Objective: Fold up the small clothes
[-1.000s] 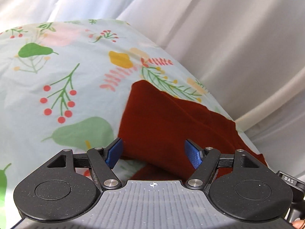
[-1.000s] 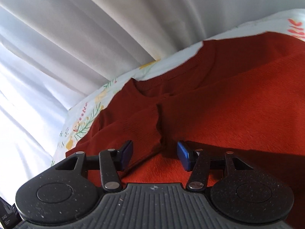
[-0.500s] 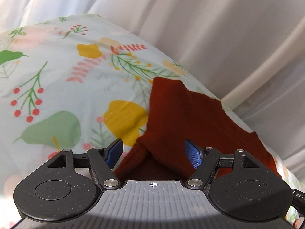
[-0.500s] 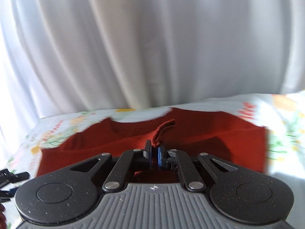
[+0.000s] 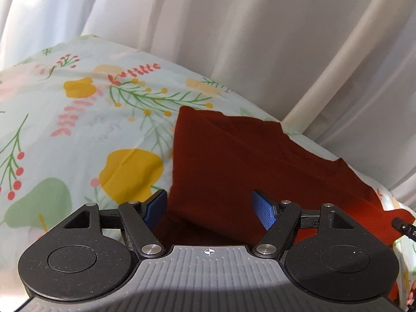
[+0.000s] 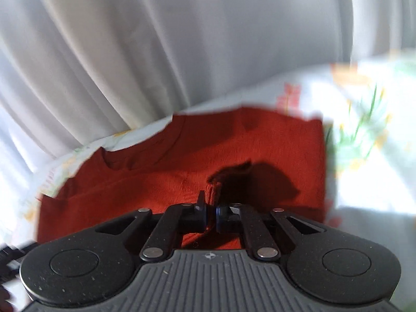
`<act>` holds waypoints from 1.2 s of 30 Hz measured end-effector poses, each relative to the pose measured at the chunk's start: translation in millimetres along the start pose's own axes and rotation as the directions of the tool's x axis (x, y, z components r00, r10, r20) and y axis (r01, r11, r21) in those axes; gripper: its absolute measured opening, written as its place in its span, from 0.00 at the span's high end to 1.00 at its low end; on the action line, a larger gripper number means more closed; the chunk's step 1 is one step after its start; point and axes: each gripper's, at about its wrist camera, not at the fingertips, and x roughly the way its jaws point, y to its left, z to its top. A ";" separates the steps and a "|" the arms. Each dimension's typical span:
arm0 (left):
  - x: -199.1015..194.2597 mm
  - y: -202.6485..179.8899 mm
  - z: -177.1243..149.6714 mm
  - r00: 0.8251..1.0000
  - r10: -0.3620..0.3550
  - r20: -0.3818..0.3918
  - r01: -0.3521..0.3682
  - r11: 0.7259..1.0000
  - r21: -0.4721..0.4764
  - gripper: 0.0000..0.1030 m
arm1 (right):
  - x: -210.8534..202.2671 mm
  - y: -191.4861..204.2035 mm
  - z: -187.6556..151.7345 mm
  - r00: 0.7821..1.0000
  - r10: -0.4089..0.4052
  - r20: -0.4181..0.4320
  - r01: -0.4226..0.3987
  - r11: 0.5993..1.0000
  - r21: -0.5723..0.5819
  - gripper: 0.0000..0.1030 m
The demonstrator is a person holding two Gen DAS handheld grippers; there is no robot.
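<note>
A rust-red small sweater (image 5: 234, 161) lies on a floral cloth (image 5: 78, 119); it also shows in the right wrist view (image 6: 161, 174), spread flat with its neckline at the far left. My left gripper (image 5: 209, 208) is open, its blue pads either side of a raised fold of the sweater at its left edge. My right gripper (image 6: 211, 214) is shut on a pinched bit of the sweater's fabric (image 6: 213, 192) and holds it just above the garment, casting a shadow on it.
White curtains (image 5: 260, 39) hang close behind the surface in both views. The floral cloth (image 6: 364, 135) extends to the right of the sweater. The other gripper's tip (image 5: 403, 227) shows at the far right edge.
My right gripper closed on the sweater's fabric and lifted, then swung left over the garment. My left gripper moved along the sweater's left edge and stays open.
</note>
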 end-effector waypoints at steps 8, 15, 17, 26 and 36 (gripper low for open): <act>8.5 -23.1 -2.6 1.000 -0.020 -0.004 0.021 0.990 0.138 0.25 | 2.0 -13.5 1.7 0.966 -0.244 0.084 0.249 0.967 -0.059 0.88; 44.8 -75.4 -11.2 0.996 -0.069 -0.060 0.085 0.941 0.327 0.25 | 17.1 35.0 -3.0 1.000 -0.008 0.011 0.011 0.975 -0.221 0.84; 56.6 -82.5 -12.6 0.998 -0.041 -0.040 0.053 0.928 0.368 0.25 | 39.5 53.7 -16.4 0.999 -0.005 -0.050 -0.012 0.945 -0.327 0.84; 73.8 -70.0 2.4 1.000 -0.025 -0.006 0.026 0.945 0.325 0.21 | 79.8 29.1 5.5 0.990 -0.128 0.057 0.139 0.936 -0.325 0.84; 47.5 -61.7 -17.1 1.000 -0.022 -0.015 0.026 0.923 0.383 0.16 | 0.8 -4.2 -40.5 0.998 -0.058 0.001 0.057 0.979 -0.196 0.81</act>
